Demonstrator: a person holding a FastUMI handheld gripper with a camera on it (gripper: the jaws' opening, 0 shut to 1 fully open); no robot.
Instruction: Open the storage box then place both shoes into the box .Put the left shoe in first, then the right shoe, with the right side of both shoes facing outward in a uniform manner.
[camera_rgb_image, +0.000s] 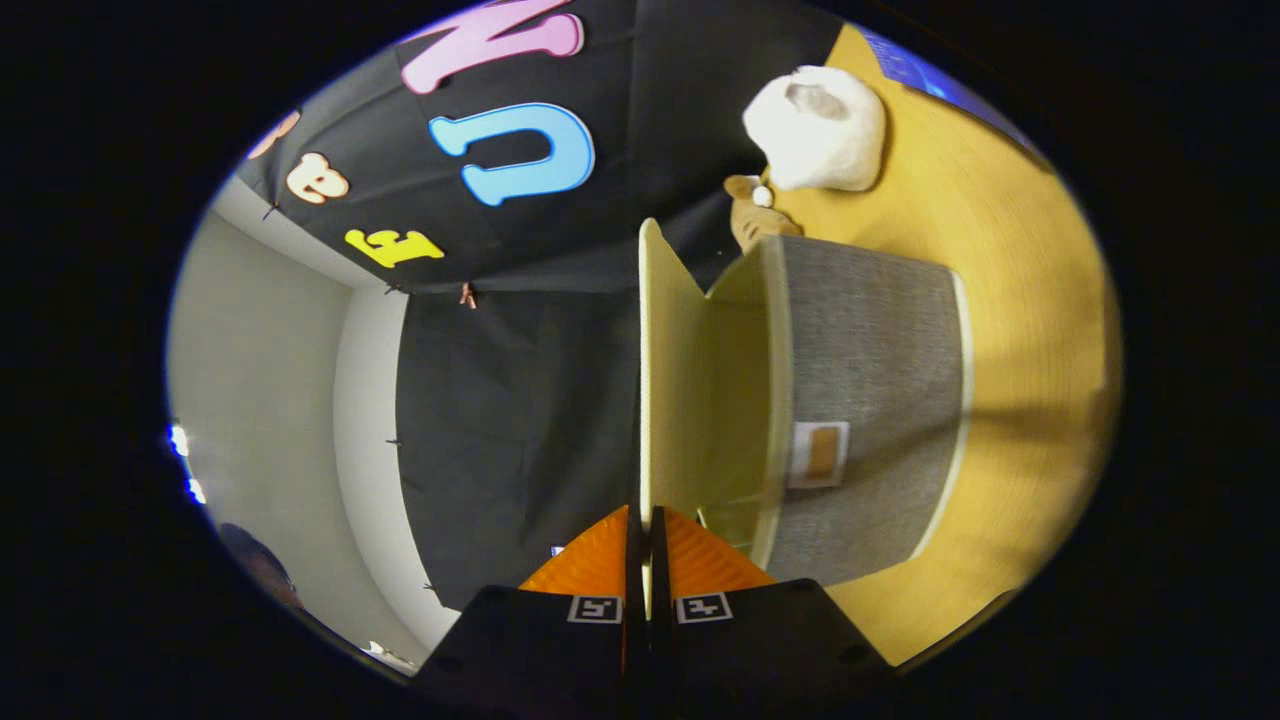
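Claw (645, 520) pinched on lid (665, 380) edge; we judge box (870, 400) nearly open. Shoes (818, 130) lie beyond, neither boxed yet.

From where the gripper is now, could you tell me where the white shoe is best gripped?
Probably at the collar of the white shoe, coming from its open mouth side: that rim is thin enough for two fingers, the body looks bulky. The gripper is shut on the lid of the storage box.
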